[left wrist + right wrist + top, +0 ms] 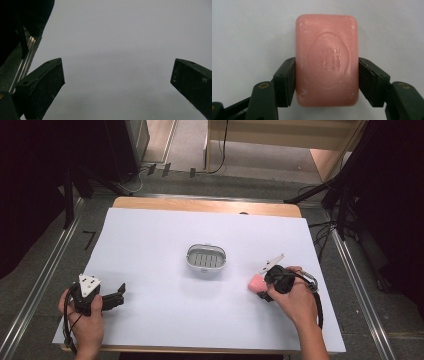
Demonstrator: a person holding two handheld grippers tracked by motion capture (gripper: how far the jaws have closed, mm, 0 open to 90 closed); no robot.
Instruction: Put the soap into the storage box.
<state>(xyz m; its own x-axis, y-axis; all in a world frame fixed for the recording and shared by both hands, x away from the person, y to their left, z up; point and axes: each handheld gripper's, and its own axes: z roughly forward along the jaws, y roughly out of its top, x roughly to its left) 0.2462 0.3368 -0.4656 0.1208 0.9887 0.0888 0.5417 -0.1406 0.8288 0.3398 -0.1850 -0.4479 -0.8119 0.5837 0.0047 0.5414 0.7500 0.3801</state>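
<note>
The right gripper (325,80) is clamped across the long sides of the pink rectangular soap bar (327,60) lying near the white paper sheet's (150,245) right edge, presumably to carry it to the nearby grey slotted soap dish (206,257), while the left gripper (117,82) rests idle, jaws apart.

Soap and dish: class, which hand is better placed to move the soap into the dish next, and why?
Right. Its claw is already shut on the soap, close to the dish. The left claw is open over bare table, farther from the dish.
</note>
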